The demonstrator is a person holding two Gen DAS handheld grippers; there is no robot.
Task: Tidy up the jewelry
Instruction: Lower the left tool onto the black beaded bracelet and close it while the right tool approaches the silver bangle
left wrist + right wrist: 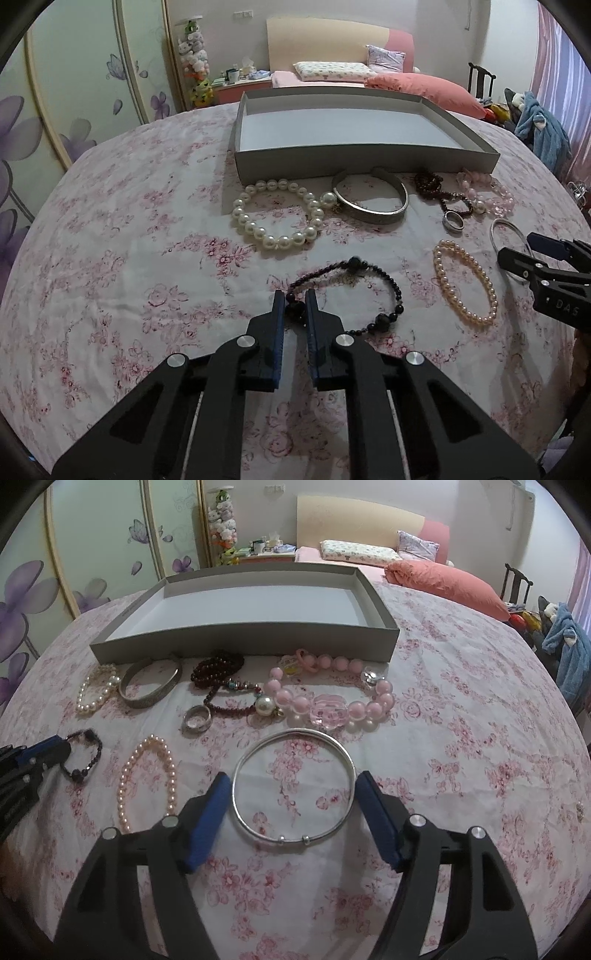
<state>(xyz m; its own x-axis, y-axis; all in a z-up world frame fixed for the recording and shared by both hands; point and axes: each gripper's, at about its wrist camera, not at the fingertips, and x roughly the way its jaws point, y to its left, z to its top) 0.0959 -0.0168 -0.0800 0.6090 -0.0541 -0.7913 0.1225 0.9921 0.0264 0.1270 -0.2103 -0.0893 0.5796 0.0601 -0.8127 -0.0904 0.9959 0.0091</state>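
Observation:
My left gripper (295, 301) is shut on a large bead of the black bead bracelet (384, 284), which lies on the floral cloth. My right gripper (293, 786) is open, its fingers on either side of the thin silver bangle (243, 764). A grey tray (354, 160) stands empty at the back; it also shows in the right wrist view (243, 642). In front of it lie a white pearl bracelet (258, 229), a wide silver bangle (384, 214), dark red beads (218, 668), a silver ring (197, 720), a pink bead bracelet (328, 701) and a small peach pearl bracelet (463, 284).
The floral cloth (129, 277) covers a round table. A bed with a pink duvet (424, 86) lies behind it. Wardrobe doors (74, 92) stand at the left. A chair with blue clothing (543, 129) is at the right.

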